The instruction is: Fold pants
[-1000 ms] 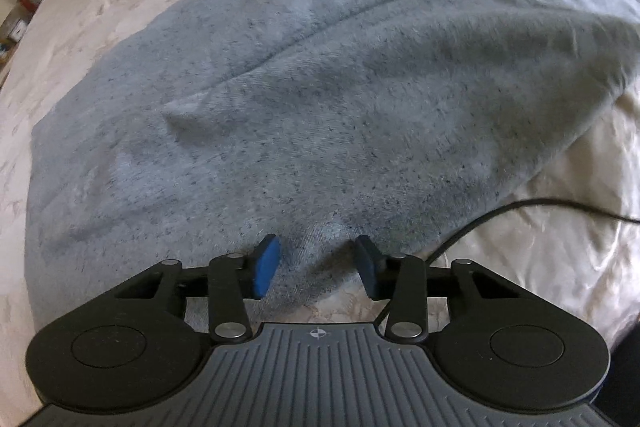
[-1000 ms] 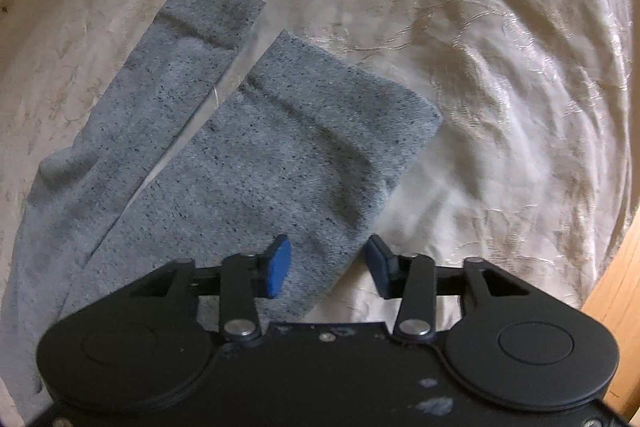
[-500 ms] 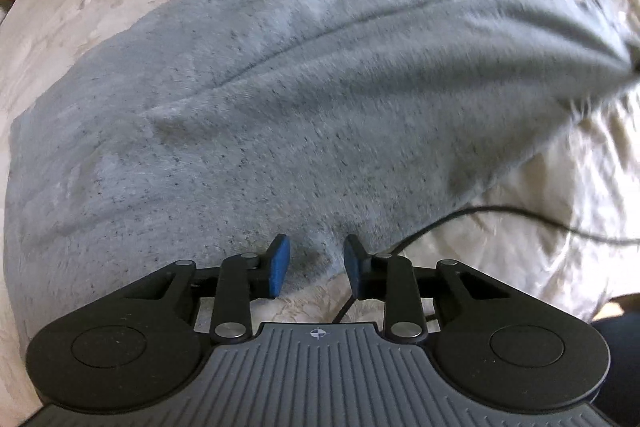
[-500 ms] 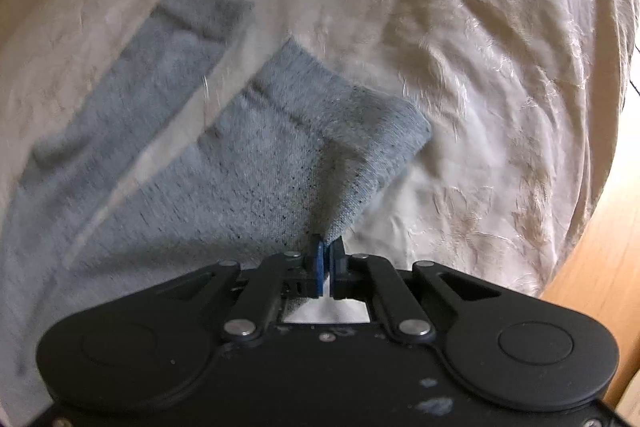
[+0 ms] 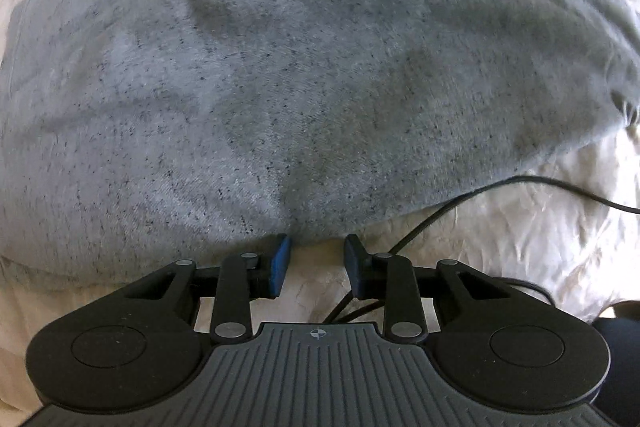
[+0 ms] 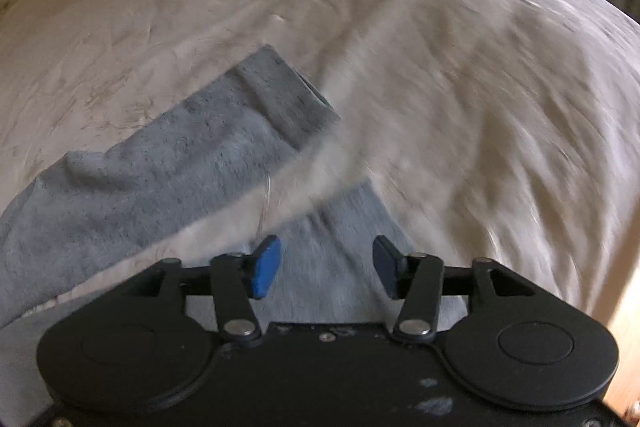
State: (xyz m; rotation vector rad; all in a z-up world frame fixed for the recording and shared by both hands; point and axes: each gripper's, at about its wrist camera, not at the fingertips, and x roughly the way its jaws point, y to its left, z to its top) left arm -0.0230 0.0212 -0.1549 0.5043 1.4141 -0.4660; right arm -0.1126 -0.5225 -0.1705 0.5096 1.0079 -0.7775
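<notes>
Looking straight down our left gripper [image 5: 316, 259], we see the speckled grey knit pants [image 5: 304, 75] spread wide over the crinkled cream bedspread [image 5: 532, 259], the hem edge lying just at the blue pads. Our left jaws stand a little apart with bare bedspread between them, pressing on nothing. A thin black cable [image 5: 440, 211] runs along the cloth's near edge. Our right gripper [image 6: 326, 265] hangs over the two pant legs [image 6: 168, 171]; its jaws are opening, one leg's cloth lying below the gap, unpinched. That view is motion-blurred.
</notes>
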